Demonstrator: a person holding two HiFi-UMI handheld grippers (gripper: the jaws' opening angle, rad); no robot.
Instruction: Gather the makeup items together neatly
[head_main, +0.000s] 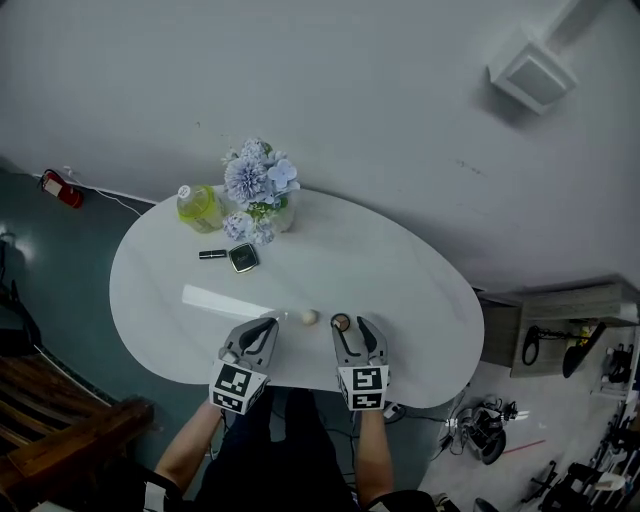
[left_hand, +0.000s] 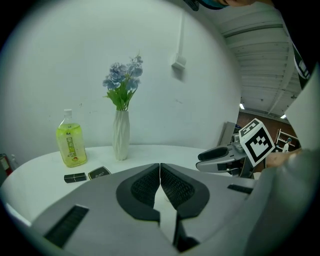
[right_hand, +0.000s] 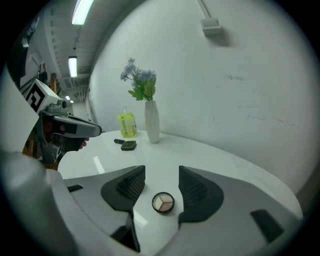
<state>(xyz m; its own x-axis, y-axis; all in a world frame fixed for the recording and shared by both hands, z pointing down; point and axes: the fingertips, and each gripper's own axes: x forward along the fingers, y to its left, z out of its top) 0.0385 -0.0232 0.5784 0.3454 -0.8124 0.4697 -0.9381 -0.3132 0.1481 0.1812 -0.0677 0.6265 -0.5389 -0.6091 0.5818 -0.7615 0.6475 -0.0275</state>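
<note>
On the white oval table, a black lipstick and a black square compact lie side by side near the far left. A small beige ball and a round eyeshadow pot sit by the near edge. My right gripper is open. The pot lies on the table between its jaws, touching neither pad. My left gripper is left of the ball, its jaws shut with nothing in them. The left gripper view shows the lipstick and compact far ahead.
A yellow-green bottle and a white vase of blue flowers stand just behind the lipstick and compact. Both grippers are at the table's near edge. A red object lies on the floor at left, and wooden furniture stands at lower left.
</note>
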